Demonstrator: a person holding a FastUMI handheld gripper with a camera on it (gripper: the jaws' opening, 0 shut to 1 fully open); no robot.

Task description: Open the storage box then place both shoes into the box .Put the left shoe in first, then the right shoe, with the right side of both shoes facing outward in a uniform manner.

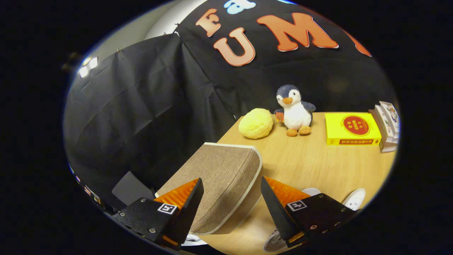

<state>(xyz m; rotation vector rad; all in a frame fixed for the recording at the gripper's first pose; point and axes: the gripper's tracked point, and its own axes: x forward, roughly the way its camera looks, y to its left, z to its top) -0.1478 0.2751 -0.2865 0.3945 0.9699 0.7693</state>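
We see the tool (231,198) with its two fingers (184,209) spread wide, gripping nothing. Between them and just ahead lies the box (219,177), a brown woven fabric thing with pale piping along its edges; its lid looks down and closed. It sits at the near corner of the table (318,166), a light wooden top, and part of it hangs past the table's edge toward the black booth wall. The left finger overlaps the box's near corner in our view, but we cannot tell whether it touches. The right finger stands clear of the box, over bare wood.

Beside the right finger we make out white shoes (354,198), partly hidden by the tool, one beyond the finger and another bit below it; we cannot tell which shoe is which.

Well beyond the box, along the far side of the table, we find a yellow ball (255,123), lumpy and soft-looking, then a penguin (295,110) plush standing just beside it. Further right lies a yellow carton (352,128) with a red round mark, and touching its far end some cartons (387,124) stand upright
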